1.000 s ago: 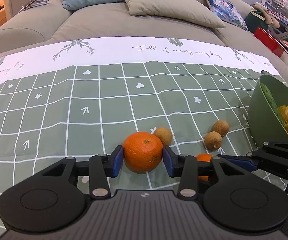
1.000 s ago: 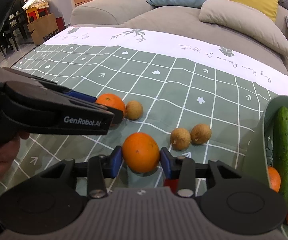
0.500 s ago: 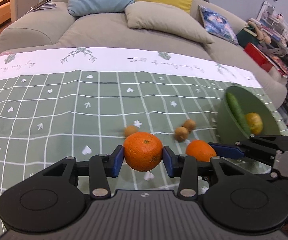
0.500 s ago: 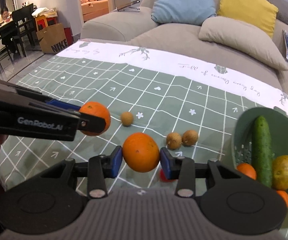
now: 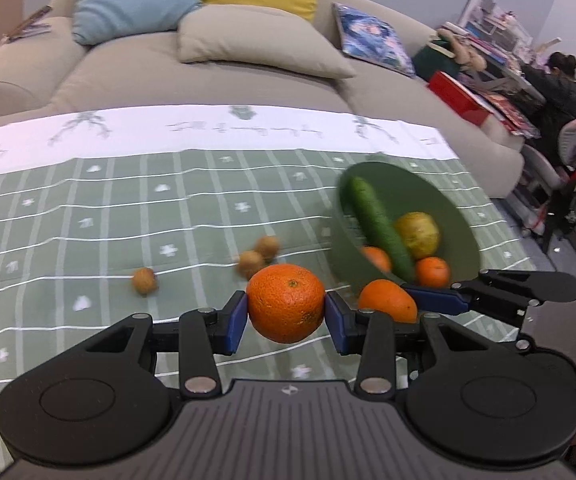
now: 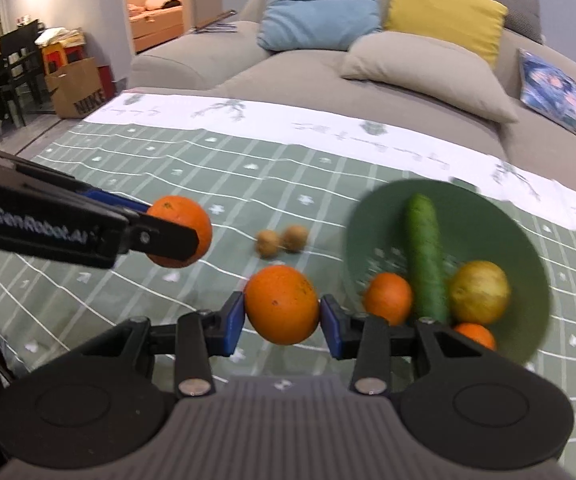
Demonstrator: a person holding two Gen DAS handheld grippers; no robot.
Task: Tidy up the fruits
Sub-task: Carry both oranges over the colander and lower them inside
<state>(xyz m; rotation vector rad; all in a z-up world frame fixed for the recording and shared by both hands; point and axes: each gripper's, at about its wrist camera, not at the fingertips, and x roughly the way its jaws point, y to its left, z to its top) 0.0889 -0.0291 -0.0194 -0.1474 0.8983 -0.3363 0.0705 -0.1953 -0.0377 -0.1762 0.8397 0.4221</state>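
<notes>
Left gripper (image 5: pixel 285 316): black, blue pads clamped on a round orange mandarin (image 5: pixel 285 302); "GenRobot.AI" printed on its side arm, seen from the right wrist. Right gripper (image 6: pixel 281 316): pads clamped on a smooth orange fruit (image 6: pixel 281 304). Brown cardboard box (image 6: pixel 77 86), far left: "NIKE". Green-and-white grid tablecloth (image 5: pixel 87 216) over the tabletop, script border blurred. Green plastic bowl (image 6: pixel 528 240), ahead right of the right gripper: cucumber, yellow fruit, small oranges. Beige sofa (image 6: pixel 296 72) behind, with cushions. Since a second ago: both fruits lifted clear of the cloth, bowl nearer.
</notes>
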